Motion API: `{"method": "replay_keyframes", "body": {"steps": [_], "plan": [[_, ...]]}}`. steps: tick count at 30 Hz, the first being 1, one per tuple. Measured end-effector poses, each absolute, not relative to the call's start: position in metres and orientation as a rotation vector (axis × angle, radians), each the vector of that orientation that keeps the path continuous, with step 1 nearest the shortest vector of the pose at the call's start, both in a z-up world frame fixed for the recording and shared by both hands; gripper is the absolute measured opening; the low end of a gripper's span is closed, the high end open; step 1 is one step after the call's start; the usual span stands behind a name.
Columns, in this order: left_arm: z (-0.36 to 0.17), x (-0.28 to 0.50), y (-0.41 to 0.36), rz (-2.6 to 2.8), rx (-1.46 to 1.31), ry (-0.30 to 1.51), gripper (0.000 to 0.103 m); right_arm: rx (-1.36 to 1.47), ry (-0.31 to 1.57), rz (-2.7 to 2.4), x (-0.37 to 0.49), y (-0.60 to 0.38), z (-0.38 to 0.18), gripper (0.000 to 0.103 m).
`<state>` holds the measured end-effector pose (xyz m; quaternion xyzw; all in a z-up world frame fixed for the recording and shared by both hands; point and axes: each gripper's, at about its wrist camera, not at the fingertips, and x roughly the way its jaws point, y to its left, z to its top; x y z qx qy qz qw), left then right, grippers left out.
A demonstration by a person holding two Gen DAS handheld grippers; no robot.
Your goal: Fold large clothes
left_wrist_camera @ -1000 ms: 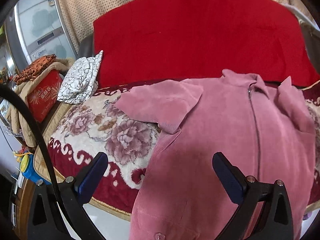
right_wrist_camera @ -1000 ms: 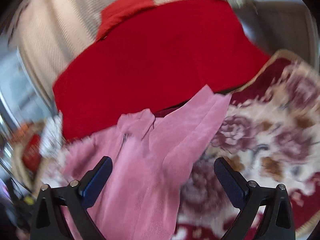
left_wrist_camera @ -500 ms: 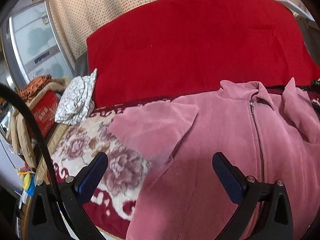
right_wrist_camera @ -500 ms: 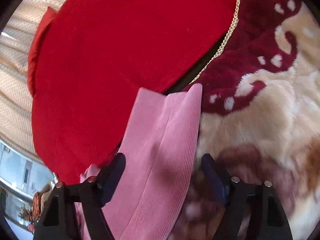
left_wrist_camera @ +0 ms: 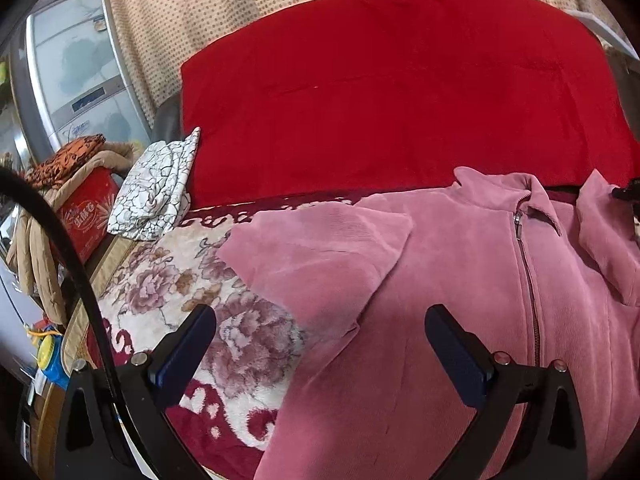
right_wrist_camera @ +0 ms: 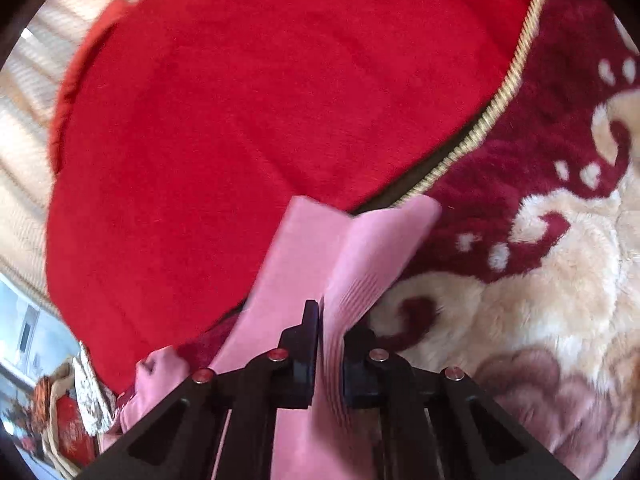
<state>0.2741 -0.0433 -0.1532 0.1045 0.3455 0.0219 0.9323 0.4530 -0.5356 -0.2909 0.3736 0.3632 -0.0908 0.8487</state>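
A pink corduroy zip jacket (left_wrist_camera: 460, 280) lies front up on a floral plush blanket (left_wrist_camera: 168, 280), its collar toward a red cushion. Its left sleeve (left_wrist_camera: 320, 252) is folded across the chest. My left gripper (left_wrist_camera: 320, 344) hovers open over the jacket's lower left side, touching nothing. In the right wrist view my right gripper (right_wrist_camera: 330, 320) is shut on the cuff end of the other pink sleeve (right_wrist_camera: 360, 248), which stands pinched between the pads above the blanket (right_wrist_camera: 540, 300). The jacket's hem is out of view.
A large red cushion (left_wrist_camera: 380, 100) backs the blanket. A white crackle-print cloth (left_wrist_camera: 156, 192) lies at the left. Beyond the blanket's left edge stand a red box (left_wrist_camera: 86, 216) draped with tan and orange garments, and a grey appliance (left_wrist_camera: 72, 76).
My right gripper dropped to the right sleeve's end and closed on it. The left gripper drifted slightly over the jacket and stayed open.
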Motion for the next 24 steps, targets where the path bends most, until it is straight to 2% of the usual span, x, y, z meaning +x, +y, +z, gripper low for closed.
{"method": "replay_keyframes", "body": {"steps": [10,11,15,17,24], "plan": [[-0.134,0.256,-0.006,0.052,0.14,0.656,0.103,0.653,0.648,0.044,0.419,-0.406,-0.215,0.01],[-0.131,0.254,-0.003,0.053,0.137,0.65,0.103,0.639,0.642,0.068,0.411,-0.395,-0.189,0.01],[-0.123,0.246,0.012,0.057,0.12,0.629,0.103,0.586,0.632,0.165,0.402,-0.344,-0.163,0.01],[-0.12,0.242,0.02,0.065,0.11,0.622,0.103,0.57,0.635,0.211,0.408,-0.31,-0.131,0.01],[-0.111,0.236,0.041,0.091,0.094,0.611,0.103,0.546,0.661,0.282,0.397,-0.256,-0.116,0.01]]}}
